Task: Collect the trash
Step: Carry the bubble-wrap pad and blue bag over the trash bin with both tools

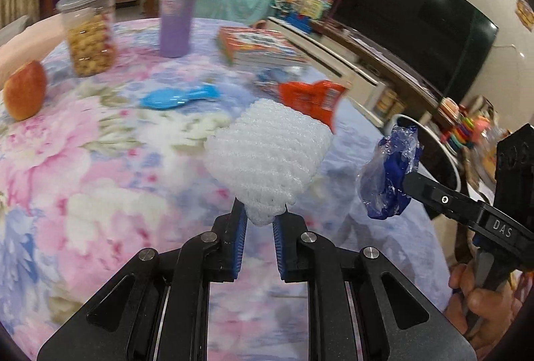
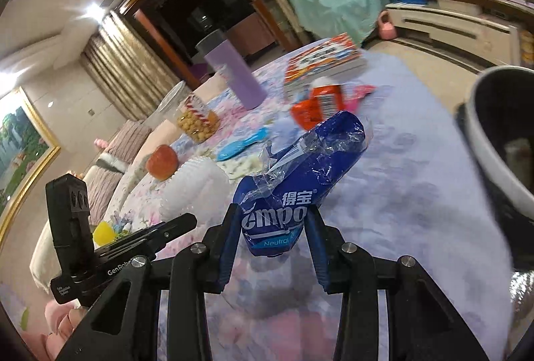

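My left gripper [image 1: 260,220] is shut on the lower end of a white foam fruit net [image 1: 267,160], which stands up above the flowered tablecloth [image 1: 100,194]. My right gripper [image 2: 273,217] is shut on a crumpled blue tissue wrapper [image 2: 300,167], held in the air over the cloth. In the left wrist view the same wrapper [image 1: 390,180] hangs at the right, beside the net. An orange snack wrapper [image 1: 310,97] lies on the table beyond both. A white-rimmed bin [image 2: 494,140] with a dark inside stands just past the table's right edge.
On the table stand an apple [image 1: 25,90], a clear jar of snacks [image 1: 90,30], a purple bottle [image 1: 177,3] and a book [image 1: 260,47]; a blue spoon [image 1: 180,97] lies flat. A television [image 1: 410,30] on a low cabinet fills the right.
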A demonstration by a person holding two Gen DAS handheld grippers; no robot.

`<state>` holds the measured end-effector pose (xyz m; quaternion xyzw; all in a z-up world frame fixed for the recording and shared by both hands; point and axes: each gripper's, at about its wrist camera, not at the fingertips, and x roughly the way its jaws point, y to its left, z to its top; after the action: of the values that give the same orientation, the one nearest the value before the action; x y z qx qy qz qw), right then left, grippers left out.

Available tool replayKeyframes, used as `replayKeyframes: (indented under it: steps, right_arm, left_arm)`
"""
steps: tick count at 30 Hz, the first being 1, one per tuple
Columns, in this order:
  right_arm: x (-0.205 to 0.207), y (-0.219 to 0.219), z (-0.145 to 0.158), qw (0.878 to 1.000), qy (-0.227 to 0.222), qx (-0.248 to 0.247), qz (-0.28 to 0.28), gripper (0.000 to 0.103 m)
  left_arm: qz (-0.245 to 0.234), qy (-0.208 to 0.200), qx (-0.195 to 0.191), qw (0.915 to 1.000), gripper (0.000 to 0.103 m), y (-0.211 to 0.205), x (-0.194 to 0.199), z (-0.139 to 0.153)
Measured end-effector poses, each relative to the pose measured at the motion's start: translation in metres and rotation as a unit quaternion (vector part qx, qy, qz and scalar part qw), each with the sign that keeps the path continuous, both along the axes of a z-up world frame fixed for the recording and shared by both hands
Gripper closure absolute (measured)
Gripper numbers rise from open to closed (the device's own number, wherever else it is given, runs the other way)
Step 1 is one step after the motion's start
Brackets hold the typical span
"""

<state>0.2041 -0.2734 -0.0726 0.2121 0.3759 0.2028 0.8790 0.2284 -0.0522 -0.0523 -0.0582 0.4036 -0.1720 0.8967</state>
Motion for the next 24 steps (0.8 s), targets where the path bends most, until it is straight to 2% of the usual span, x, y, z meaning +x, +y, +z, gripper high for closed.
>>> replayKeyframes:
  steps: [12, 24]
  right_arm:
    - [-0.032, -0.062, 0.010, 0.998, -0.011, -0.009, -0.068, 0.063]
    - [-0.046, -0.118, 0.021, 0.992, -0.029, -0.014, -0.122, 0.064]
  left_arm:
    - [-0.071, 0.001, 0.000, 0.9975, 0.089, -0.072, -0.021, 0.006]
    - [-0.120, -0.008, 0.006, 0.9928, 0.089, -0.129, -0.020, 0.017]
